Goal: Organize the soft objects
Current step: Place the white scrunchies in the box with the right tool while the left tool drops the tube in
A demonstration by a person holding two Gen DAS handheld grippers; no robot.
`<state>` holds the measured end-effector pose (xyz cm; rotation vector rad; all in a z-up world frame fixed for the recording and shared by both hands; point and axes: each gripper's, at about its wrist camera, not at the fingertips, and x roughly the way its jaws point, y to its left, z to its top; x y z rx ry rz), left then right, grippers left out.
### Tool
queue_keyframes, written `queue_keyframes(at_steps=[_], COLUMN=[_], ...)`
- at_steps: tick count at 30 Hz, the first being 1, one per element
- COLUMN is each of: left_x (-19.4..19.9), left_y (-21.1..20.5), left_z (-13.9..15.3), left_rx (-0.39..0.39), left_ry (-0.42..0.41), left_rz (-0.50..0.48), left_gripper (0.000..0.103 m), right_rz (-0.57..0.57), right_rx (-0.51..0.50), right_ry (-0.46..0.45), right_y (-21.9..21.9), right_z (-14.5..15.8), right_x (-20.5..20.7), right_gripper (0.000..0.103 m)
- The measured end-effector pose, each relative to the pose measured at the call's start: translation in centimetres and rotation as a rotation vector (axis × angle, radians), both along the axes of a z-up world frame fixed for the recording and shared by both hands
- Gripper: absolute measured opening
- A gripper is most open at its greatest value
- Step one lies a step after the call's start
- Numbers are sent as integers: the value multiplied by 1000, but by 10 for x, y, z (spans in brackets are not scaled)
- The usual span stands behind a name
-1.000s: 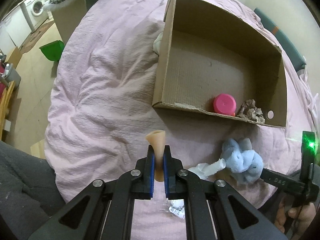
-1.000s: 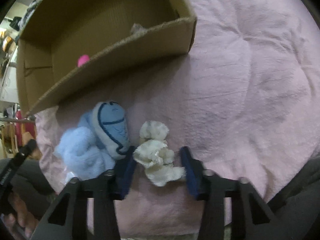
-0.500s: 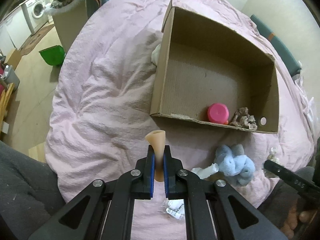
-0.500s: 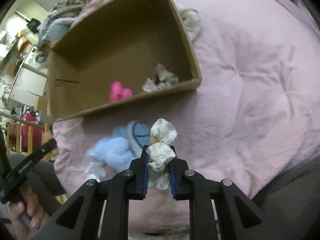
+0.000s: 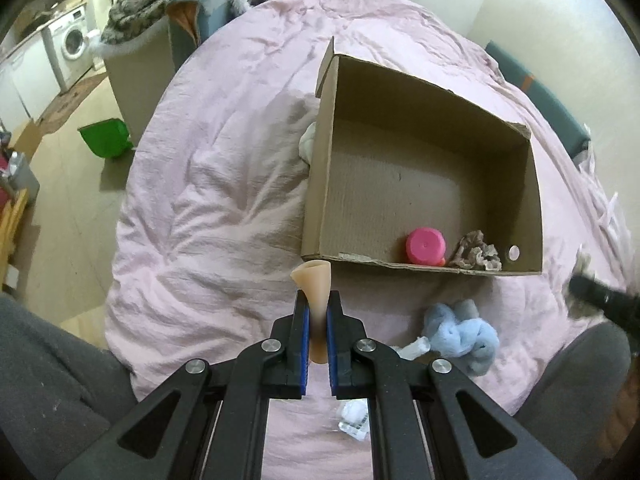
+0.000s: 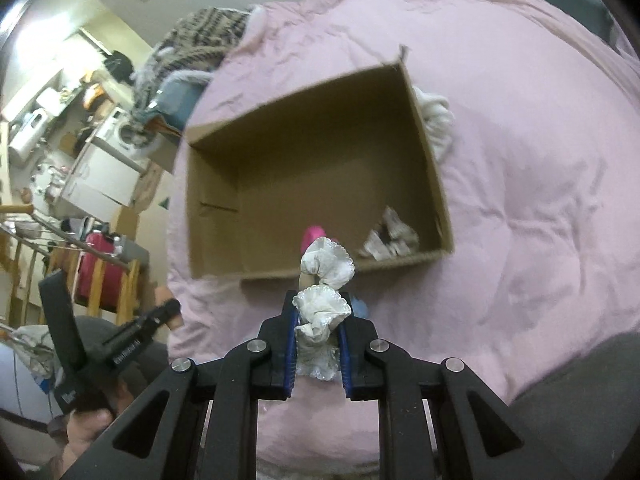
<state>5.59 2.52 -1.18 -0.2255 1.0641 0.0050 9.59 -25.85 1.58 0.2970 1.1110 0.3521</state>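
Note:
My left gripper (image 5: 317,300) is shut on a tan rubbery cone-shaped toy (image 5: 314,284), held above the pink bedspread just short of the near wall of the open cardboard box (image 5: 320,184). My right gripper (image 6: 318,308) is shut on a white frilly fabric piece (image 6: 326,280), held above the bed in front of the box (image 6: 436,200). In the box lie a pink round toy (image 5: 425,245) and a brown-grey crumpled fabric piece (image 5: 476,251). A light blue plush toy (image 5: 460,330) lies on the bed below the box.
A white cloth (image 5: 309,143) lies against the box's left outer wall. A crumpled clear wrapper (image 5: 354,416) lies near my left gripper. A green bin (image 5: 105,136) stands on the floor left of the bed. My knees flank the bed's near edge.
My right gripper closed on the white frilly fabric and lifted it off the bed toward the box. My left gripper rose and drew back with the tan toy still held.

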Motion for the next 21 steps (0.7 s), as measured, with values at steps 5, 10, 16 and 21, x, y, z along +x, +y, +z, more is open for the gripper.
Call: queue_keyframes(at_steps=[5, 10, 16, 21], left_x=[13, 34, 69, 87], left_y=[-4, -20, -30, -36], left_z=[9, 22, 24, 1], left_rx=[-20, 27, 46, 16], left_ry=[-8, -55, -91, -65], left_rz=[-14, -70, -105, -124], left_gripper=[7, 7, 7, 7], right_rz=[0, 15, 24, 15], right_rx=[43, 46, 45, 35], right_ry=[-49, -110, -126, -100], right_y=[-3, 0, 7, 7], right_z=[0, 0, -14, -35], right_x=[15, 29, 51, 64], right_gripper=[19, 19, 19, 19])
